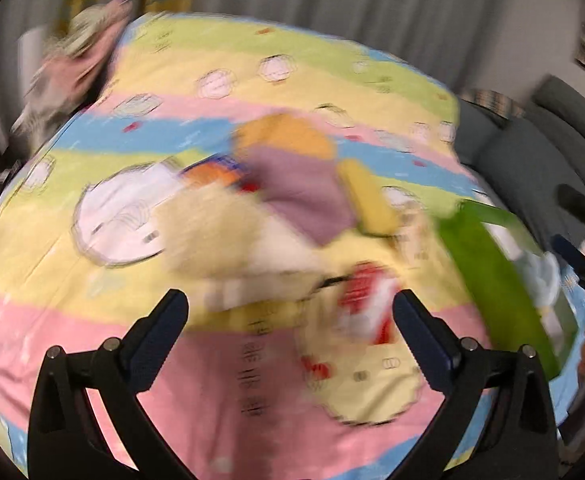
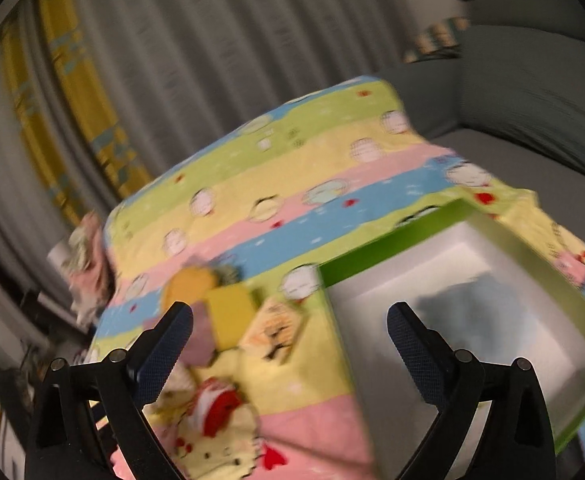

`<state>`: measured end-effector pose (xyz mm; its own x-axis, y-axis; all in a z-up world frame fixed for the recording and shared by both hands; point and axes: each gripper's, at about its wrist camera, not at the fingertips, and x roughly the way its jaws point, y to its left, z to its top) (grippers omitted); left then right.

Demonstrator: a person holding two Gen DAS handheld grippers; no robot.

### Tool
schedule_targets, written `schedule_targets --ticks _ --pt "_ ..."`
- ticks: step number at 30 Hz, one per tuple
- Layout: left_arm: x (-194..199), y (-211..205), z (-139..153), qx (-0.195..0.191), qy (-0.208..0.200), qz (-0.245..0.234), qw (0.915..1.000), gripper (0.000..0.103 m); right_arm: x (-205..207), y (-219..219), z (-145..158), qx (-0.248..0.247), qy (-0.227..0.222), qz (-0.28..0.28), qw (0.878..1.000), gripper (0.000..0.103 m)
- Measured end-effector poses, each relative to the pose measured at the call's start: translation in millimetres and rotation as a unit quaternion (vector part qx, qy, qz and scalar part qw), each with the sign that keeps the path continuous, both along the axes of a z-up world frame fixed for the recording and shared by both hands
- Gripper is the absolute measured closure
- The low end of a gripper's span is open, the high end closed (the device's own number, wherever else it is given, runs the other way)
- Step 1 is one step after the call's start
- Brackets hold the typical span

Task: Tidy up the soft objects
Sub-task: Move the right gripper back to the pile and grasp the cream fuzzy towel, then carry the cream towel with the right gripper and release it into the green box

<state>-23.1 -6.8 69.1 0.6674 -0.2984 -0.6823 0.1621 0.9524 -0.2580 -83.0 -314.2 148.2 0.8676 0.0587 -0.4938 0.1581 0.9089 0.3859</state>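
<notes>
Both grippers, left gripper (image 1: 290,312) and right gripper (image 2: 289,324), gape wide and empty above the striped bedsheet (image 1: 92,320). The yellow cloth (image 1: 368,196) lies lengthwise away, near the green box (image 2: 492,236); blur hides details.

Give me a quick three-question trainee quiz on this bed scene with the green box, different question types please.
1. True or false: the left hand-held gripper is clamped on the purple cloth.
2. Multiple choice: the green box sits on (A) the grey sofa, (B) the striped cartoon bedsheet, (C) the floor.
3. Fill in: in the right wrist view, the inside of the green box is ___ in colour.

Key
1. False. Its jaws are wide apart with nothing between them, and the cloth lies further off in the pile.
2. B.
3. White. A blurred dark shape also shows inside; what it is cannot be told.
</notes>
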Motion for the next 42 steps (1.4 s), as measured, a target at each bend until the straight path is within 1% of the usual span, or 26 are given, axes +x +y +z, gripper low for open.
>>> schedule_targets --ticks 2,3,5,7,8,9,12,15,17,18,21,23,24,27,28,29,30,31,32,34,36,39,42 --pt "1.5 15.3 -9.7 0.0 0.01 0.025 0.9996 0.001 7.5 16.8 -2.8 -0.002 0.003 0.026 1.0 0.005" --pt "2.4 23.1 -14.7 -0.001 0.013 0.039 0.9991 0.001 14.7 28.9 -6.7 0.002 0.008 0.048 0.999 0.005" --pt "5.1 35.0 -22.2 -0.003 0.035 0.063 0.9974 0.001 24.0 46.4 -15.2 0.01 0.022 0.08 0.997 0.005" --pt "6.8 42.8 -23.7 -0.01 0.043 0.07 0.9966 0.001 38.4 69.9 -30.4 0.01 0.051 0.119 0.991 0.005" --pt "6.8 47.1 -24.2 -0.011 0.043 0.077 0.996 0.001 42.3 79.7 -36.8 0.006 0.061 0.129 0.99 0.005" --pt "5.9 50.9 -24.6 -0.009 0.043 0.084 0.9955 0.001 50.4 92.7 -46.0 0.0 0.08 0.142 0.987 0.005" --pt "3.9 61.8 -27.3 0.001 0.043 0.101 0.9939 0.001 66.3 117.1 -62.2 -0.009 0.117 0.167 0.979 0.005" --pt "4.2 75.1 -28.9 -0.02 0.052 0.107 0.9927 0.001 80.6 139.8 -72.6 -0.007 0.142 0.193 0.971 0.005" --pt "2.3 79.9 -28.3 -0.027 0.053 0.111 0.9921 0.001 92.0 156.4 -77.4 -0.018 0.155 0.205 0.966 0.005" --pt "1.7 83.0 -28.1 -0.025 0.053 0.115 0.9916 0.001 97.5 164.1 -79.2 -0.026 0.158 0.209 0.965 0.005" --pt "-0.4 90.1 -27.3 -0.017 0.052 0.132 0.9897 0.001 118.3 194.5 -84.3 -0.071 0.165 0.236 0.955 0.005" --pt "0.5 95.9 -28.0 -0.017 0.054 0.139 0.9886 0.001 129.3 204.1 -90.3 -0.077 0.17 0.233 0.954 0.005" --pt "0.4 97.6 -28.1 -0.017 0.054 0.141 0.9884 0.001 134.9 208.8 -96.4 -0.076 0.177 0.238 0.952 0.005" --pt "-0.9 102.7 -27.7 -0.014 0.052 0.145 0.9879 0.001 145.9 218.4 -115.4 -0.072 0.204 0.255 0.942 0.016" --pt "-1.3 104.4 -27.5 -0.013 0.052 0.146 0.9879 0.001 147.1 220.8 -119.0 -0.086 0.205 0.252 0.942 0.031" --pt "0.0 106.1 -27.5 -0.013 0.052 0.145 0.9879 0.001 146.8 224.0 -119.8 -0.103 0.198 0.249 0.943 0.043" --pt "-0.6 107.3 -27.3 -0.014 0.052 0.145 0.988 0.001 145.1 225.3 -119.9 -0.106 0.186 0.258 0.942 0.049" --pt "-1.3 108.6 -27.2 -0.016 0.051 0.145 0.9879 0.001 143.9 226.8 -118.8 -0.105 0.181 0.263 0.942 0.065" --pt "-1.7 108.9 -27.2 -0.016 0.052 0.146 0.9878 0.001 142.5 224.5 -115.7 -0.102 0.176 0.264 0.943 0.072" --pt "-1.9 111.2 -26.8 -0.018 0.052 0.147 0.9877 0.001 138.2 221.7 -109.6 -0.089 0.168 0.273 0.943 0.075" --pt "-3.2 114.8 -25.1 -0.022 0.05 0.149 0.9873 0.001 128.9 217.5 -98.2 -0.075 0.163 0.278 0.944 0.076" --pt "-5.7 117.9 -22.7 -0.028 0.048 0.153 0.9868 0.001 106.2 214.0 -74.3 -0.06 0.136 0.295 0.944 0.076" --pt "-7.3 122.5 -21.9 -0.034 0.048 0.156 0.9859 0.001 79.4 210.2 -48.2 -0.063 0.107 0.301 0.945 0.076"
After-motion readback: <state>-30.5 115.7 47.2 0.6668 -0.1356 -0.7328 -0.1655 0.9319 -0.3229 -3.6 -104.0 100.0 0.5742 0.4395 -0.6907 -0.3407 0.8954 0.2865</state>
